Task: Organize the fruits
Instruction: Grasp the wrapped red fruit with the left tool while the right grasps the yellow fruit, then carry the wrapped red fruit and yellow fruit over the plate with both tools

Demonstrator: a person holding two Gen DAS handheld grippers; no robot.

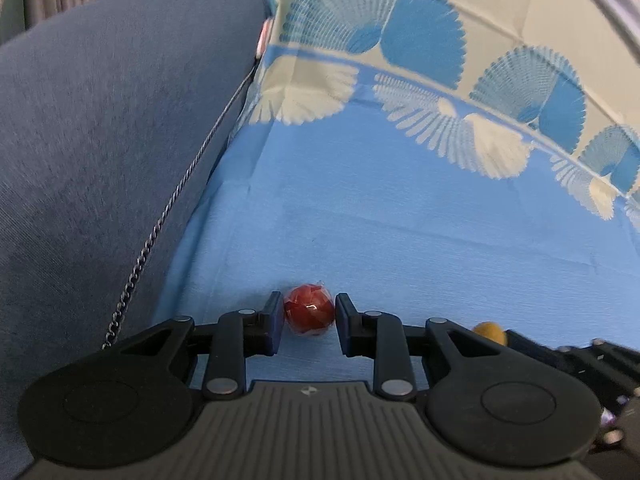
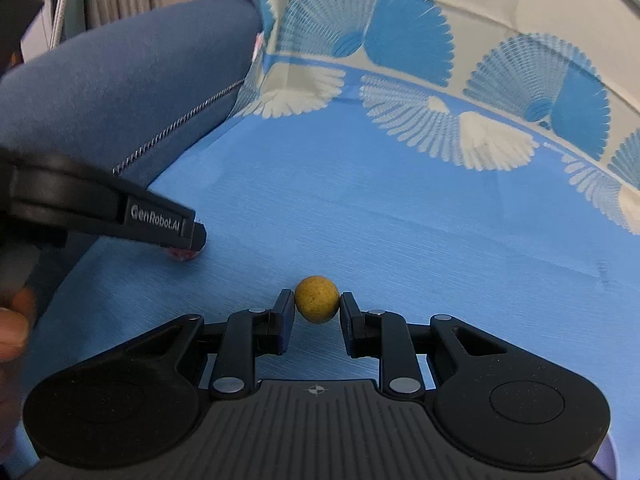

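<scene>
A small red fruit [image 1: 309,310] in clear wrap sits between the pads of my left gripper [image 1: 309,314], which is shut on it just above the blue cloth [image 1: 400,220]. In the right wrist view the same left gripper [image 2: 194,240] comes in from the left, with a bit of the red fruit [image 2: 182,255] showing under its tip. My right gripper [image 2: 317,312] is shut on a small round yellow fruit [image 2: 317,298]. The yellow fruit [image 1: 489,332] also shows at the lower right of the left wrist view.
A grey-blue cushion [image 1: 100,140] with a zipper rises along the left. The blue cloth ends at the back in a cream border with blue fan patterns [image 1: 420,40]. A hand [image 2: 12,320] holds the left gripper at the left edge.
</scene>
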